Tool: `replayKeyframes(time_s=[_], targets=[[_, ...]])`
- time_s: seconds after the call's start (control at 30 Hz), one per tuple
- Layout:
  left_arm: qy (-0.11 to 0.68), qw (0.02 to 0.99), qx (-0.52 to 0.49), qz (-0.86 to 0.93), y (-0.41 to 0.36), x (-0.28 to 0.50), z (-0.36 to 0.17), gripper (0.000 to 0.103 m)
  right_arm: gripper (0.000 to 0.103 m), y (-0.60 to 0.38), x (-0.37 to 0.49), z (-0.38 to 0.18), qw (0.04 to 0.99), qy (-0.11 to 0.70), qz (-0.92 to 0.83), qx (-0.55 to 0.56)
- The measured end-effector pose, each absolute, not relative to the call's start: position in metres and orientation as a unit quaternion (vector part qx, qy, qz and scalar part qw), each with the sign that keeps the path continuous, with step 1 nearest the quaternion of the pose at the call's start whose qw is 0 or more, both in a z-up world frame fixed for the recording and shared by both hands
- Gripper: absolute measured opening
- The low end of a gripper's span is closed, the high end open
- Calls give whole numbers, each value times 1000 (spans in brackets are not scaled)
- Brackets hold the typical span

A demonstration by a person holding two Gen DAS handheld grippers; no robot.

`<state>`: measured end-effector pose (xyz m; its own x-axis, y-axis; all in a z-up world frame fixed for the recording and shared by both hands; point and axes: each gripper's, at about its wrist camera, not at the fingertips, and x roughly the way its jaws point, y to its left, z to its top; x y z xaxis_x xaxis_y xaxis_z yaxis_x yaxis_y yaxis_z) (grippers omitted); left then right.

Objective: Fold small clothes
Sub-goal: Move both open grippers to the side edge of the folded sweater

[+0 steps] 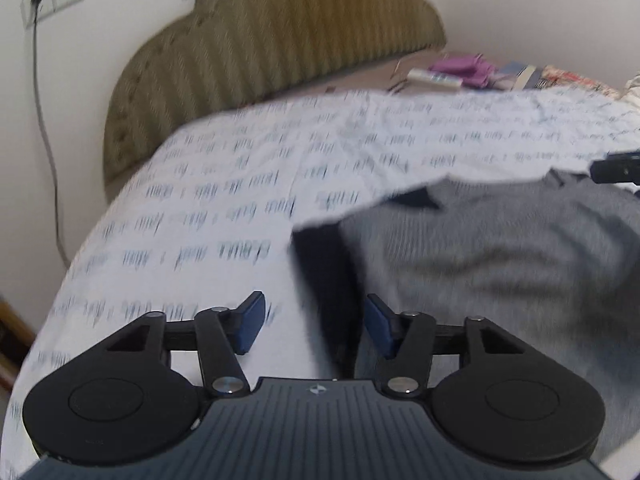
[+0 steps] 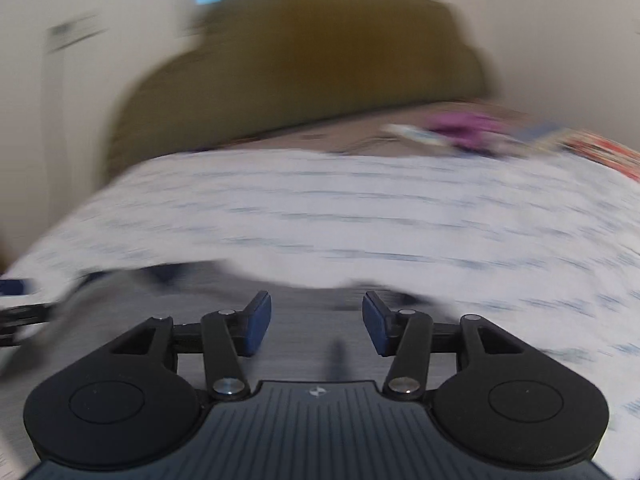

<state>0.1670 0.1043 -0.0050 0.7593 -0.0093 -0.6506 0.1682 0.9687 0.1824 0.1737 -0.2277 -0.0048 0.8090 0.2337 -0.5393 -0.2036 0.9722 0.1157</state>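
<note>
A grey garment [image 1: 480, 260] with a dark band [image 1: 320, 272] along its left edge lies on the white sheet with blue print [image 1: 220, 200]. In the left wrist view my left gripper [image 1: 316, 322] stands open over that dark edge, and the pads touch nothing. A black part of the other gripper [image 1: 616, 170] pokes in at the garment's far right. In the blurred right wrist view my right gripper [image 2: 316, 324] is open just above the grey garment [image 2: 312, 308], with nothing gripped. The sheet [image 2: 360, 208] stretches beyond it.
An olive ribbed headboard cushion [image 1: 272, 40] leans on the wall at the far end of the bed. A purple cloth [image 1: 460, 66] and some books or packets [image 1: 532, 76] lie at the back right. A wall socket with a hanging cable [image 1: 40, 4] is on the left.
</note>
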Motion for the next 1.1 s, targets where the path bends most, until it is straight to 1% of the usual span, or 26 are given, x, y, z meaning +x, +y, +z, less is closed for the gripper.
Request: replayKeyframes(time_s=[0.03, 0.1, 0.17, 0.2, 0.23, 0.3, 0.4, 0.47, 0.53, 0.6, 0.63, 0.73, 0.83, 0.9, 0.97, 1.1], targets=[[351, 928, 107, -54, 107, 161, -7, 49, 50, -210, 174, -2, 945, 291, 148, 22], [361, 925, 90, -71, 113, 147, -10, 43, 50, -177, 177, 0, 929, 303, 210, 24], [369, 921, 87, -88, 114, 136, -13, 40, 50, -146, 183, -2, 915, 318, 246, 24], [373, 919, 91, -92, 114, 132, -15, 35, 50, -127, 185, -4, 908, 328, 261, 17], [377, 917, 97, -91, 113, 129, -19, 33, 50, -110, 188, -7, 901, 334, 275, 9], [388, 912, 103, -79, 116, 130, -27, 33, 50, -81, 193, -17, 890, 346, 296, -6], [396, 912, 77, -71, 126, 131, -29, 33, 50, -47, 206, -48, 872, 406, 269, -40], [393, 915, 62, -73, 131, 129, -25, 33, 50, -45, 202, -54, 882, 396, 250, -43], [393, 914, 60, -74, 132, 127, -24, 33, 51, -47, 190, -42, 893, 384, 233, -39], [396, 914, 56, -69, 132, 127, -25, 33, 56, -52, 175, -31, 905, 357, 230, -34], [395, 915, 52, -68, 133, 126, -25, 33, 63, -56, 169, -28, 906, 354, 229, -31], [395, 915, 43, -66, 134, 122, -25, 34, 64, -63, 154, -30, 903, 365, 224, -25], [396, 915, 42, -63, 135, 120, -24, 37, 64, -64, 140, -38, 901, 378, 210, -47], [396, 915, 43, -61, 135, 120, -24, 39, 71, -60, 136, -49, 898, 382, 205, -68], [396, 916, 44, -58, 135, 118, -24, 40, 72, -59, 127, -53, 900, 381, 195, -76], [396, 915, 48, -55, 136, 117, -23, 45, 72, -60, 105, -44, 912, 359, 185, -76]])
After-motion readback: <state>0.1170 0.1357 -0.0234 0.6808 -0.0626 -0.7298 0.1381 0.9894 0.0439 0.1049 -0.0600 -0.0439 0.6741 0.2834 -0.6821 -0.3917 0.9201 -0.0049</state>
